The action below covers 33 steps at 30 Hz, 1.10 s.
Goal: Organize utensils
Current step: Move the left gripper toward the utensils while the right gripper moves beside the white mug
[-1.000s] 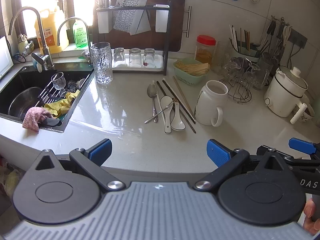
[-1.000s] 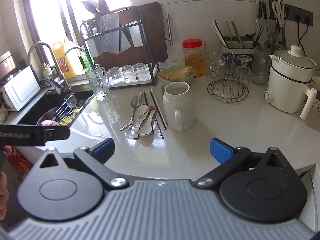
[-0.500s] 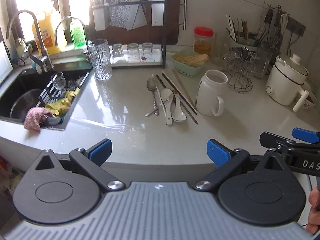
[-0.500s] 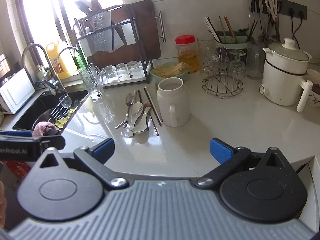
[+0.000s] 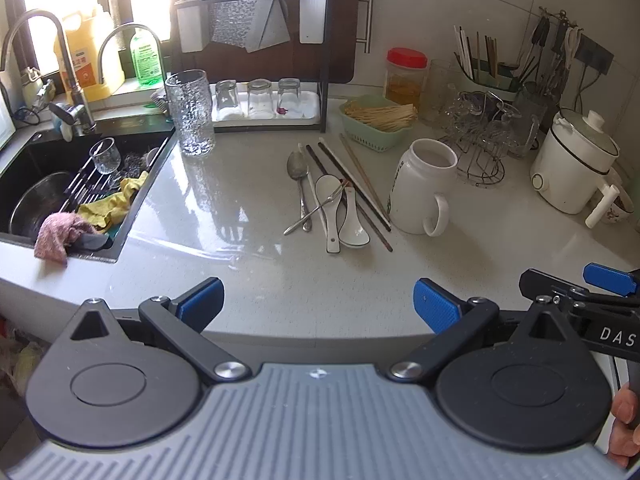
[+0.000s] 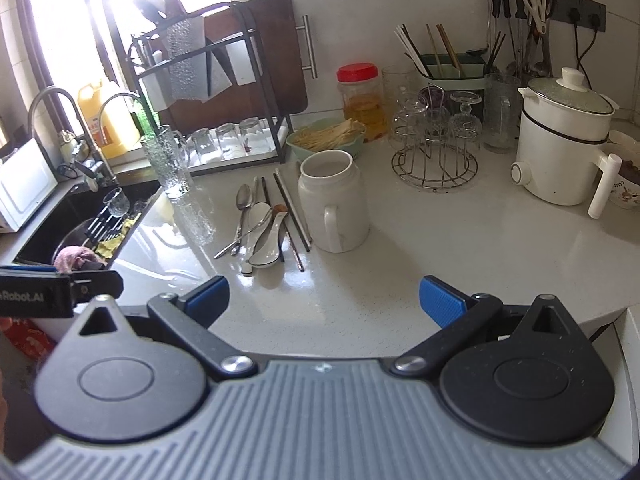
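A pile of utensils lies on the grey counter left of a white mug [image 5: 422, 188]: a metal spoon [image 5: 298, 172], two white ceramic spoons [image 5: 340, 216], a thin metal fork and several chopsticks [image 5: 356, 184]. The same pile [image 6: 260, 228] and the mug [image 6: 334, 204] show in the right wrist view. My left gripper [image 5: 318, 306] is open and empty, near the counter's front edge. My right gripper [image 6: 324, 298] is open and empty too, well short of the pile. The right gripper also shows at the edge of the left wrist view [image 5: 580, 300].
A sink [image 5: 52, 184] with a glass and cloths is at the left. A tall glass [image 5: 190, 114], a dish rack [image 5: 264, 108], a green basket [image 5: 376, 124], a wire glass stand [image 6: 434, 160], a green utensil holder [image 6: 448, 70] and a white electric pot [image 6: 560, 148] stand behind.
Both grippers have drawn a little closer to the counter and the utensil pile. The jaws have stayed open.
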### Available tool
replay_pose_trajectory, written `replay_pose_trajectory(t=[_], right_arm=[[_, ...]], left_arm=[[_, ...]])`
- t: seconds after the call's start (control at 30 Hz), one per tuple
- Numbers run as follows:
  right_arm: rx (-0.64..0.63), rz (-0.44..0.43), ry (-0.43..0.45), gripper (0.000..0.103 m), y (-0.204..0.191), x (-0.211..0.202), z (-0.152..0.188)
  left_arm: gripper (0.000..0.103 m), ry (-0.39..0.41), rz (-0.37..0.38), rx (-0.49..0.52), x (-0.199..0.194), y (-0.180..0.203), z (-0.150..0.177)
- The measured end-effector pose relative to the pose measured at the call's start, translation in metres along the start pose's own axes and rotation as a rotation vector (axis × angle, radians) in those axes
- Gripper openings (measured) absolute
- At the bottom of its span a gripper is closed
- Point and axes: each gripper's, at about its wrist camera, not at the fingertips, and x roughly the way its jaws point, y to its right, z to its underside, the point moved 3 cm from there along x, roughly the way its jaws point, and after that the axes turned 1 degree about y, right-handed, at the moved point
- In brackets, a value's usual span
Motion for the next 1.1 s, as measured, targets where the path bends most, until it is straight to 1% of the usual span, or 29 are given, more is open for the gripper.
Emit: replay_pose_trajectory(t=[0.13, 0.23, 0.33, 0.43, 0.53, 0.6, 0.73, 0.93, 1.1], right_arm=[[0.008, -0.009, -0.001, 0.103, -0.004, 0.009, -0.005], [0.003, 0.0, 0.002, 0.103, -0.006, 0.019, -0.009], [0.029, 0.001, -0.004, 0.103, -0.004, 0.032, -0.012], [0.039, 0.014, -0.011, 0.103, -0.001, 0.045, -0.015], [0.051, 0.011, -0.021, 0.103, 0.0, 0.062, -0.018], [0.052, 0.025, -0.026, 0.103, -0.002, 0.073, -0.018], [0.061, 0.025, -0.032, 0.103, -0.007, 0.09, -0.022], [0.04, 0.051, -0.039, 0.103, -0.012, 0.112, -0.027], [0.069, 0.069, -0.078, 0.103, -0.009, 0.137, -0.031]], left_arm=[[0.102, -0.014, 0.011, 0.014, 0.016, -0.003, -0.009], [0.102, -0.019, 0.014, 0.016, 0.032, -0.008, -0.018], [0.102, -0.028, 0.036, 0.029, 0.052, -0.013, -0.029], [0.102, -0.027, 0.031, 0.048, 0.073, -0.017, -0.04], [0.102, -0.031, 0.061, 0.052, 0.094, -0.021, -0.05], [0.102, -0.04, 0.079, 0.054, 0.109, -0.022, -0.054], [0.102, -0.034, 0.081, 0.08, 0.134, -0.026, -0.063], [0.102, -0.068, 0.126, 0.123, 0.176, -0.027, -0.078], [0.102, -0.102, 0.173, 0.175, 0.212, -0.024, -0.085]])
